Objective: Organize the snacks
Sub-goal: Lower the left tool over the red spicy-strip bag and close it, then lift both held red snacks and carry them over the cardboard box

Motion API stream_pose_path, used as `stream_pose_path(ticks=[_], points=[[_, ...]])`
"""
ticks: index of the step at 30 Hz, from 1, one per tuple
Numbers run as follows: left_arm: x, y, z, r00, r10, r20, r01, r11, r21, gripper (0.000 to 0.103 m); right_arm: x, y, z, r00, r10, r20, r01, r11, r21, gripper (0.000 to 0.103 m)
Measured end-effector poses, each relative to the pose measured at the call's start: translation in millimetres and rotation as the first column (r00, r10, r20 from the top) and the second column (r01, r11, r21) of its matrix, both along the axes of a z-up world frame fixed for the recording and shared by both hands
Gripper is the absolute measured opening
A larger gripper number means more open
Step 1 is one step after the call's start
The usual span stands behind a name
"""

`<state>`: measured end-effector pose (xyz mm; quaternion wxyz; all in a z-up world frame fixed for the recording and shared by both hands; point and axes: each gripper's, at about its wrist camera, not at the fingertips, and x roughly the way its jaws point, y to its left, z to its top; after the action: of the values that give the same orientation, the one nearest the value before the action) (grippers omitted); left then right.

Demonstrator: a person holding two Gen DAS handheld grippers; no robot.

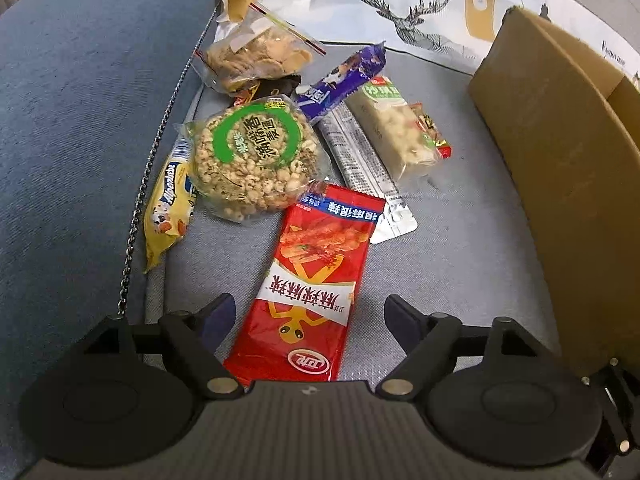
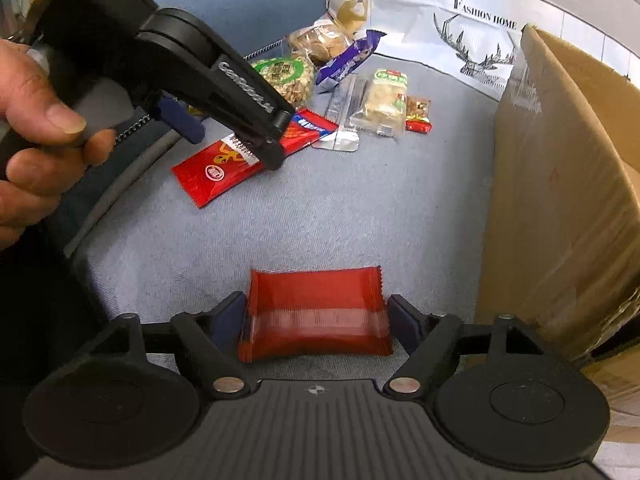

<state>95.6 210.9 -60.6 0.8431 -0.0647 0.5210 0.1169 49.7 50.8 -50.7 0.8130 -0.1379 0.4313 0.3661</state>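
Note:
In the left wrist view my left gripper (image 1: 310, 312) is open, its jaws standing either side of a long red snack packet (image 1: 312, 280) that lies on the grey sofa seat (image 1: 460, 260). Behind it lie a round puffed-grain cake (image 1: 254, 156), a yellow packet (image 1: 170, 208), a purple bar (image 1: 344, 80), a silver packet (image 1: 360, 160), a pale cracker bar (image 1: 394, 128) and a clear bag of biscuits (image 1: 256, 56). In the right wrist view my right gripper (image 2: 316, 316) is wide, its pads at both ends of a small red packet (image 2: 316, 312) on the seat. The left gripper (image 2: 236, 140) hovers over the long red packet (image 2: 208, 172).
An open cardboard box (image 1: 560, 152) stands at the right of the seat, also in the right wrist view (image 2: 560, 184). A white deer-print cushion (image 1: 400, 4) lies at the back. The blue sofa arm (image 1: 72, 120) rises at the left with a metal chain (image 1: 140, 200) along it.

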Motion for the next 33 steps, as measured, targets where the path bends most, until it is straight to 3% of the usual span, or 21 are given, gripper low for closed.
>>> stream_pose_path(ticks=[5,7,8,12,15,20,27,31,33], points=[[5.3,-5.7,-7.2,0.999,-0.034,-0.035,0.035,0.999,0.018,0.084,-5.2,3.2,-2.2,1.000,0.023,0.010,-0.023,0.999,-0.028,0.084],[3.7,-4.8,-7.5,0.999,-0.035,-0.035,0.035,0.999,0.018,0.071,-4.7,3.1,-2.6,1.000,0.021,0.008,-0.021,0.999,-0.027,0.084],[2.5,-3.6,-7.0,0.999,-0.032,-0.030,0.033,0.999,0.011,0.059,-4.5,2.8,-2.6,1.000,0.019,0.007,-0.019,1.000,-0.025,0.084],[-5.5,0.8,0.6,0.999,-0.047,0.014,0.047,0.999,-0.021,0.054,-3.6,2.0,-1.5,1.000,0.010,0.016,-0.010,1.000,-0.012,0.078],[-9.8,0.9,4.8,0.998,-0.065,0.022,0.066,0.997,-0.040,0.054,-4.5,-0.2,2.8,0.999,0.004,0.042,-0.004,1.000,0.008,0.064],[-12.2,-3.5,6.2,0.990,-0.140,0.006,0.140,0.984,-0.112,0.055,1.4,-6.7,6.7,0.998,-0.045,0.044,0.043,0.998,0.035,0.064],[-2.9,-12.9,-3.5,0.987,-0.156,-0.046,0.152,0.986,-0.072,0.071,4.5,-2.2,-0.3,0.999,-0.041,-0.002,0.041,0.999,0.019,0.073],[3.0,-22.6,-7.4,0.983,-0.172,-0.062,0.171,0.985,-0.026,0.073,5.4,-0.7,-1.7,0.999,-0.043,-0.007,0.043,0.999,0.021,0.074],[4.2,-25.4,-8.0,0.983,-0.175,-0.059,0.175,0.984,-0.010,0.068,3.1,-1.8,-2.2,0.999,-0.039,-0.003,0.039,0.999,0.017,0.075]])
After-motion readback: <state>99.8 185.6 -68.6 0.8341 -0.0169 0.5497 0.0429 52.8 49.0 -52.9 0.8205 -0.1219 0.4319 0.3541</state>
